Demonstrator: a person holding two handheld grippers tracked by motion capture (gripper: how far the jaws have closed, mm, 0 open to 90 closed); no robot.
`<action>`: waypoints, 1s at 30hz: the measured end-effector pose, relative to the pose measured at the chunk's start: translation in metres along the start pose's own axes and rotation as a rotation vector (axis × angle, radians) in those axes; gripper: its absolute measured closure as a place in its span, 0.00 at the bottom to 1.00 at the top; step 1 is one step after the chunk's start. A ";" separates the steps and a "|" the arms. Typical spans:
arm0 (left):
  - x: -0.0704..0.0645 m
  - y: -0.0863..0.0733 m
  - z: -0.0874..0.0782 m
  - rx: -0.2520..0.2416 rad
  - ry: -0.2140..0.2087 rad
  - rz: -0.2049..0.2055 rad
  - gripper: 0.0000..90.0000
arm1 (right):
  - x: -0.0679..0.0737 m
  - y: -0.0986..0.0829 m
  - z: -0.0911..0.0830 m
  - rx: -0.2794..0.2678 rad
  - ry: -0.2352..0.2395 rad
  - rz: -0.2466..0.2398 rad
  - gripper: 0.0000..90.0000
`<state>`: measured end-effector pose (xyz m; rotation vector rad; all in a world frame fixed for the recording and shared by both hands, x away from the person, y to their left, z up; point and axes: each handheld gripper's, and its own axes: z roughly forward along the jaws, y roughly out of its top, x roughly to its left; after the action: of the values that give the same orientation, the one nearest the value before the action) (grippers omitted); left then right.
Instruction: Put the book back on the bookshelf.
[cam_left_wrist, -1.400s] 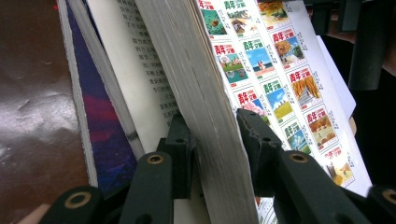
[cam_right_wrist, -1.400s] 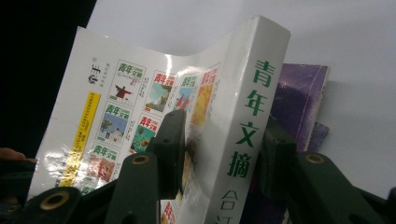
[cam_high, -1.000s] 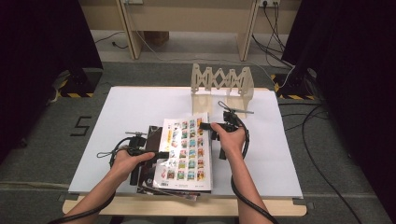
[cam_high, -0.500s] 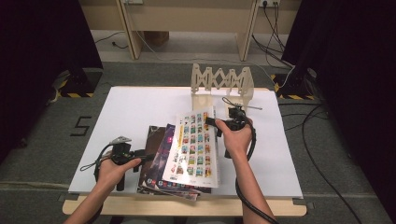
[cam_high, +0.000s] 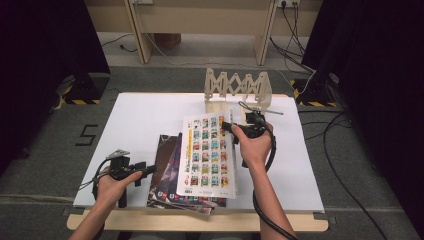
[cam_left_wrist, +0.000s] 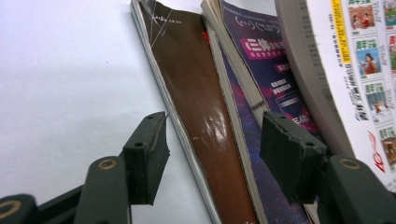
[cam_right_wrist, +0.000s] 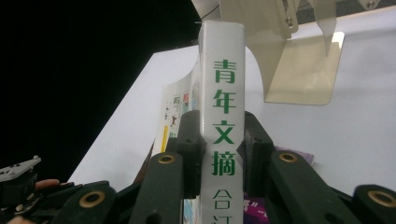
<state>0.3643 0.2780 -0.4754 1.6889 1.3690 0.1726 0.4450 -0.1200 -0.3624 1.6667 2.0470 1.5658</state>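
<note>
My right gripper (cam_high: 231, 127) is shut on the spine of a thick white magazine (cam_high: 207, 155) with a grid of small pictures on its cover. It holds the magazine tilted above a stack of magazines. In the right gripper view, the spine (cam_right_wrist: 223, 93) with green characters stands upright between the jaws of the right gripper (cam_right_wrist: 223, 144). My left gripper (cam_high: 150, 169) is open at the stack's left edge. In the left gripper view, its jaws straddle the edge of a brown magazine (cam_left_wrist: 196, 107). A purple magazine (cam_left_wrist: 271, 60) and the white magazine (cam_left_wrist: 341, 70) lie to the right.
A wooden accordion rack (cam_high: 237, 85) stands at the table's back, just behind the lifted magazine; its pale base plate (cam_right_wrist: 299, 70) is close ahead in the right gripper view. The white table top (cam_high: 135, 120) stretches bare to the left and right of the stack.
The left gripper has let go of the white magazine and drawn back to the front left. The right gripper has carried the magazine up and back toward the rack.
</note>
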 end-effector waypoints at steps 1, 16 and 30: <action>0.000 0.000 -0.001 0.001 0.003 0.002 0.45 | 0.001 0.000 -0.001 -0.005 -0.003 -0.006 0.82; 0.002 -0.001 -0.002 -0.005 0.011 -0.001 0.46 | 0.011 0.017 -0.024 -0.123 -0.074 -0.079 0.82; 0.002 -0.002 -0.001 -0.003 0.005 -0.001 0.46 | 0.013 0.028 -0.041 -0.195 -0.148 -0.121 0.82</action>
<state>0.3631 0.2801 -0.4771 1.6858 1.3731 0.1785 0.4347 -0.1390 -0.3159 1.5108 1.8229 1.5006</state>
